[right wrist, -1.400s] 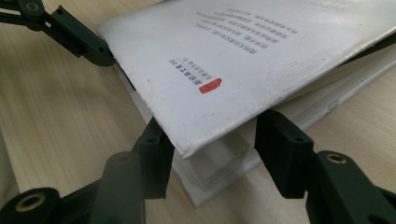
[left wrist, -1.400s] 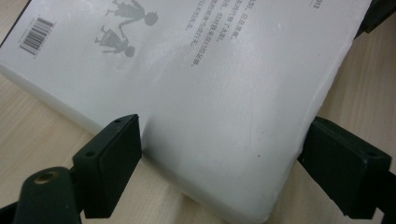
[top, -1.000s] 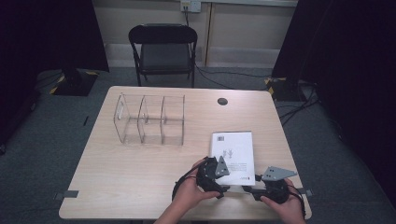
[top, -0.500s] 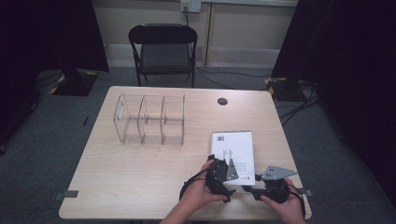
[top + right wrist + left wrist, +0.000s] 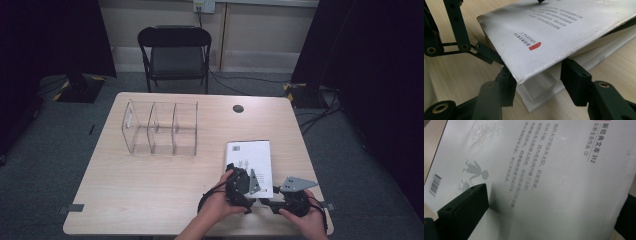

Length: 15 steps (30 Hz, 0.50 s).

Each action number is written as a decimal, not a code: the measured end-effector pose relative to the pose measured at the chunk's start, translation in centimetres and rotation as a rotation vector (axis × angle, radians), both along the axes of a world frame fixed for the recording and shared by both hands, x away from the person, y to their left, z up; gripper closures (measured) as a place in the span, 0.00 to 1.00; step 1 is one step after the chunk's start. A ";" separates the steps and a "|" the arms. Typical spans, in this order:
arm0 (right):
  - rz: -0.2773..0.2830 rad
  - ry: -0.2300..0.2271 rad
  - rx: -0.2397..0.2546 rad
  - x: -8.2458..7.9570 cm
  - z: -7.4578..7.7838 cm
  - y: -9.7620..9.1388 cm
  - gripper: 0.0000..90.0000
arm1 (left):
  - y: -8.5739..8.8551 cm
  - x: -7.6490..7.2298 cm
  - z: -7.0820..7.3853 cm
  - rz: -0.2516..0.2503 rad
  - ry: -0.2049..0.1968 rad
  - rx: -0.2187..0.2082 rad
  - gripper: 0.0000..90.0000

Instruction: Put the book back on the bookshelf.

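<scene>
Down at the near right of the desk (image 5: pixel 150 200) lies a white book (image 5: pixel 248 155), flat, its long axis running from the person's edge toward the far side, the barcode end farthest away and the end with the red mark nearest the hands. Both grippers meet at that near end. The left gripper (image 5: pixel 239 186), held in the left hand (image 5: pixel 217 205), sits over the near left part of the cover; in its own view the jaws are spread wide, one on the cover by the grey figure, the other off at the book's far edge. The right gripper (image 5: pixel 280 202), in the right hand (image 5: pixel 307 222), lies low on the desk just beside the near right corner; in its own view the jaws stand apart on either side of that corner, where the cover (image 5: pixel 564 32) is lifted off the pages (image 5: pixel 541 92). A clear rack (image 5: pixel 160 128) with three bays stands well apart to the left, and a chair (image 5: pixel 175 55) sits beyond the desk
</scene>
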State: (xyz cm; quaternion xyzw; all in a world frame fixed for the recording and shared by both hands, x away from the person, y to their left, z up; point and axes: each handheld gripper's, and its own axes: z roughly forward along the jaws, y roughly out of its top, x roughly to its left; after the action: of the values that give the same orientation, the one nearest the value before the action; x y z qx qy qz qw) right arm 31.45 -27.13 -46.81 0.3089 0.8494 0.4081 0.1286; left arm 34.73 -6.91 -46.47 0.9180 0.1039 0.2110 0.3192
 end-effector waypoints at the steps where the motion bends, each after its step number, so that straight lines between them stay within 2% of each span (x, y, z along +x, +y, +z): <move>1: 0.000 0.000 0.000 0.0 0.0 0.0 0.54 | 0.0 0.0 0.0 0.000 0.000 0.000 0.00; 2: -0.001 0.001 0.001 0.0 0.0 0.0 0.54 | -0.1 -0.1 0.0 0.003 -0.007 0.013 0.00; 6: 0.001 0.006 -0.004 0.0 -0.1 0.0 0.54 | -0.3 -0.2 -0.2 0.016 -0.017 0.013 0.01; 9: 0.002 0.012 -0.006 0.0 -0.2 0.0 0.54 | 0.0 -0.1 0.1 0.008 -0.012 0.002 0.10; 10: -0.001 0.014 0.008 0.2 -0.3 -0.2 0.54 | 0.3 -0.3 0.3 -0.010 -0.023 -0.009 0.12; 12: -0.003 0.014 0.016 0.2 -0.3 -0.2 0.54 | 0.3 -0.5 0.5 -0.021 -0.038 0.002 0.18; 13: -0.004 0.014 0.016 0.2 -0.3 -0.2 0.54 | 0.3 -0.7 0.3 -0.014 -0.037 -0.020 0.20; 15: -0.005 0.014 0.018 0.2 -0.4 -0.2 0.54 | 0.3 -0.7 0.4 -0.019 -0.041 -0.018 0.22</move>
State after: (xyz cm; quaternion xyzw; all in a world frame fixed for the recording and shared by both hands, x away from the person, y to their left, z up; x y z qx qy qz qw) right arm 31.69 -27.34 -47.18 0.3148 0.8459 0.4132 0.1210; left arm 34.00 -6.60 -46.10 0.9116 0.0906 0.2259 0.3313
